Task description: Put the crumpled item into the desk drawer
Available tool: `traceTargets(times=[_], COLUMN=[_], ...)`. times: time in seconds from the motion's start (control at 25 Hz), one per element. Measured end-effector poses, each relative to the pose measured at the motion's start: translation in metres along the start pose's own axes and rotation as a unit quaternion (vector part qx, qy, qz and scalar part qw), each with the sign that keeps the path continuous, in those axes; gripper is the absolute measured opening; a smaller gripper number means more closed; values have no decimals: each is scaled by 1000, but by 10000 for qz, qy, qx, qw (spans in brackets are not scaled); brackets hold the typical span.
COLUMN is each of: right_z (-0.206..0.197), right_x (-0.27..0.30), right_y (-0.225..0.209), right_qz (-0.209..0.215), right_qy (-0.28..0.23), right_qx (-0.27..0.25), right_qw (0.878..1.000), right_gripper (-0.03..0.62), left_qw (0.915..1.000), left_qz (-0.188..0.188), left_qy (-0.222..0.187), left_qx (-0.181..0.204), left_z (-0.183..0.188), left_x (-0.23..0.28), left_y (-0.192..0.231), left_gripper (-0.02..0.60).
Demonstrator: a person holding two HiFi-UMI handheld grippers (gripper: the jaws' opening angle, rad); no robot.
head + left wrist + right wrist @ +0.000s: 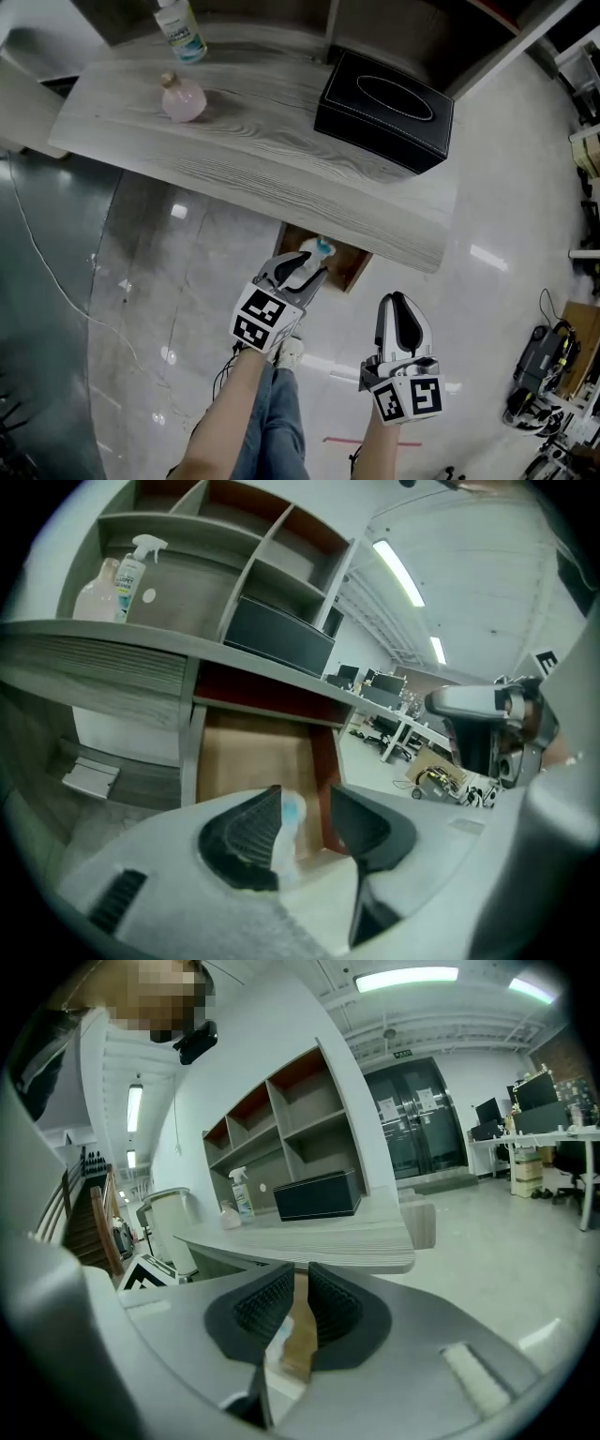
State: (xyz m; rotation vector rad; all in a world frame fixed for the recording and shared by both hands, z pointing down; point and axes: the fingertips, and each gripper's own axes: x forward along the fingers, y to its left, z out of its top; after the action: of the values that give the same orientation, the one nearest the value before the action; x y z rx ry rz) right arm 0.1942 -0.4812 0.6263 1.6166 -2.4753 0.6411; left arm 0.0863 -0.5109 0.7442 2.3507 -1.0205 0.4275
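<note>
Your left hand-held gripper [307, 802] stands wide; the crumpled white-and-blue wad [289, 832] may cling to its pad [247, 831], missing the brown wooden drawer [248, 752].

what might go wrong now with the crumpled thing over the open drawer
The crumpled item lies against one side of the open left claw, so it may cling there and come away with the claw rather than drop. It also hangs near the front edge of the drawer, so it could miss and land on the floor.

The desk [281, 159] is grey woodgrain, box [384, 98] black, bottle [183, 98] pink, drawer [352, 268] brown, crumpled item [322, 247] white and blue.
</note>
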Motion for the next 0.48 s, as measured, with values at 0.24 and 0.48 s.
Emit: traceTargets(times=[0.24,0.48], right_z=[14,79], right_x=[-2,-15], right_y=[4,16], right_qz=[-6,-48], right_qy=[-90,-516], right_qx=[14,-82], right_qw=[10000,9986], right_gripper=[40,40], left_qw=[10000,9943], left_qz=[14,266], left_qy=[-28,-983], left_qx=[79,329], left_z=[11,114], left_x=[-20,-84], left_y=[-9,-20], left_gripper=[171,118])
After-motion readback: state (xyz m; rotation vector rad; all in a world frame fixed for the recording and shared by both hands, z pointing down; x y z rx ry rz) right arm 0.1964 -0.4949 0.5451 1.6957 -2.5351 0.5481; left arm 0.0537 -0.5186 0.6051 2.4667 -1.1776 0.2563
